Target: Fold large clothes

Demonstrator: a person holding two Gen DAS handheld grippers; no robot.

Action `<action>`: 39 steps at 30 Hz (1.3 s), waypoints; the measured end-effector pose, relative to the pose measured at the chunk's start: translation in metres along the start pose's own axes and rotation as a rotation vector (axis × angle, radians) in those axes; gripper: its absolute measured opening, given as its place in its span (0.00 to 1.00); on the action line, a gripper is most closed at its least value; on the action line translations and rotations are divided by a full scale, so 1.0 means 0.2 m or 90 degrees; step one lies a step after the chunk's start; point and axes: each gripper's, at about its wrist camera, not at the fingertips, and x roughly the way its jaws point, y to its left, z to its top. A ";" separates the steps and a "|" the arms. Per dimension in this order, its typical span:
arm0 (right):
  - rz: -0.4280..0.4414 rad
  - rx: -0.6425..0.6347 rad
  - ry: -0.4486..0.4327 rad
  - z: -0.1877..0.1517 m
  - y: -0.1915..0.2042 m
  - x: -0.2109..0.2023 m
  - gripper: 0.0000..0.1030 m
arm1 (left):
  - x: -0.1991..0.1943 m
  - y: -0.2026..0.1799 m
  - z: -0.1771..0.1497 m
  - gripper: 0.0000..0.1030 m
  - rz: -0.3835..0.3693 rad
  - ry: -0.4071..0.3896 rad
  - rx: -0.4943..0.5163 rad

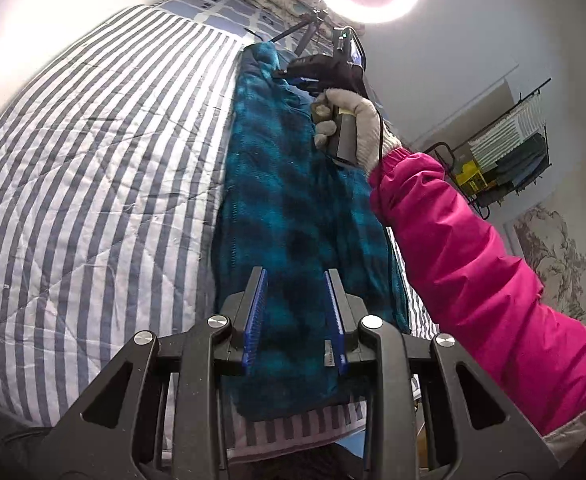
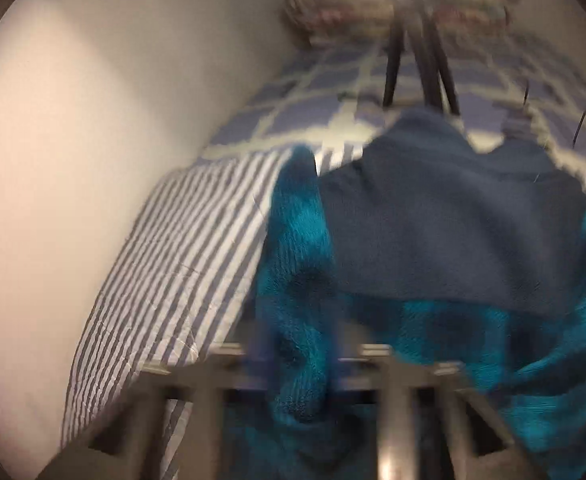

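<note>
Left gripper [image 1: 296, 276] clamped on fuzzy teal garment [image 1: 293, 208], quilted striped bedspread [image 1: 93, 180] beneath.

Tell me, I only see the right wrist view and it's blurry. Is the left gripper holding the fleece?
Observer: Yes. The left gripper clamps the near end of the fleece between its blue pads.
Operator: And the other one?
Observer: The right gripper, in a gloved hand, seems to pinch the fleece's far end.
Operator: How does the fleece lie?
Observer: Stretched in a long strip between both grippers, along the edge of the striped quilt.
</note>
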 end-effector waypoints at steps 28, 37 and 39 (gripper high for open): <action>-0.099 -0.044 0.053 -0.42 -0.05 -0.12 0.12 | 0.03 -0.01 -0.03 0.27 0.069 -0.004 0.031; -0.027 -0.027 -0.024 -0.49 0.06 -0.72 0.32 | 0.05 0.14 -0.04 0.44 0.050 -0.001 -0.034; -0.001 -0.035 -0.037 -0.59 0.07 -0.92 0.32 | 0.06 0.17 -0.07 0.44 0.046 0.003 -0.046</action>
